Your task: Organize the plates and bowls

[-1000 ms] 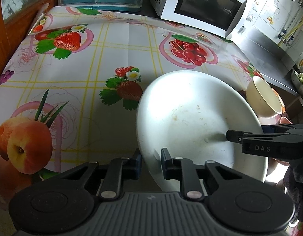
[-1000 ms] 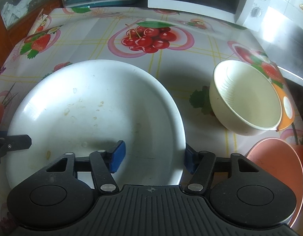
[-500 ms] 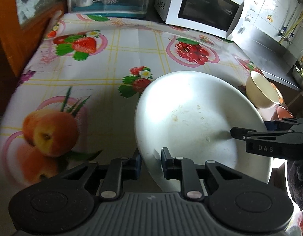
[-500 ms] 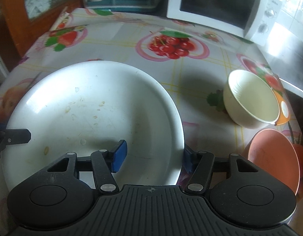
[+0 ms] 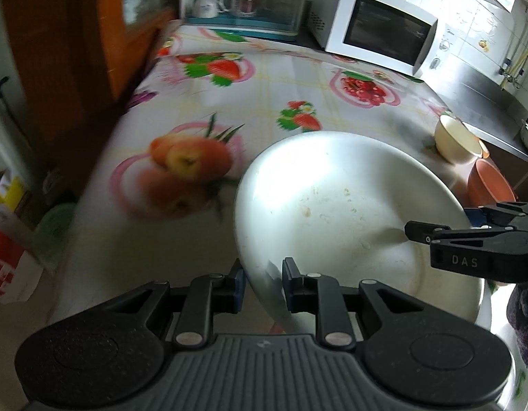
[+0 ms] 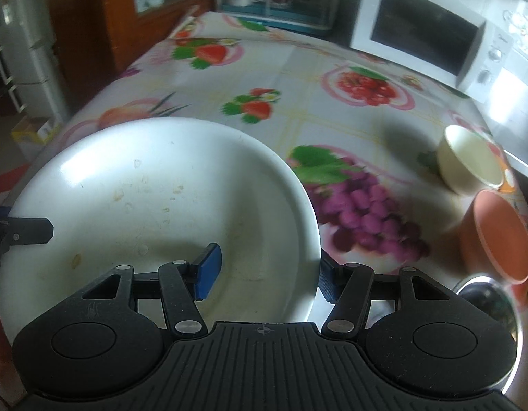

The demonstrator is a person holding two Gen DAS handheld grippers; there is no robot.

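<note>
Left wrist view shows the left hand-held gripper [image 5: 262, 282] pinching the near rim of a big white bowl [image 5: 346, 212], one finger outside the wall and one inside, so the bowl sits straight ahead of it in the lower middle of the frame. At the right edge of the same frame the right hand-held gripper [image 5: 435, 224] reaches in across the bowl's opposite rim. In the right wrist view that hand-held gripper [image 6: 267, 270] straddles the bowl's wall at lower centre: its blue inner pad lies inside the bowl [image 6: 154, 205] and the other finger sits outside the rim, the two closed on the wall between them, though the outer pad is partly hidden and its contact is hard to confirm. The bowl seems to hang between both grips above the near part of the table [image 6: 298, 61], with food specks on its inside. Well apart, at the right side of the frame, a small cream bowl [image 6: 469, 161] and an orange bowl [image 6: 500, 236] stand just beside each other. Judging from this, the coming move turns on that direction: the two small bowls lie to the right of the big one, nearer the right hand, so the carry would likely lead that way.
</note>
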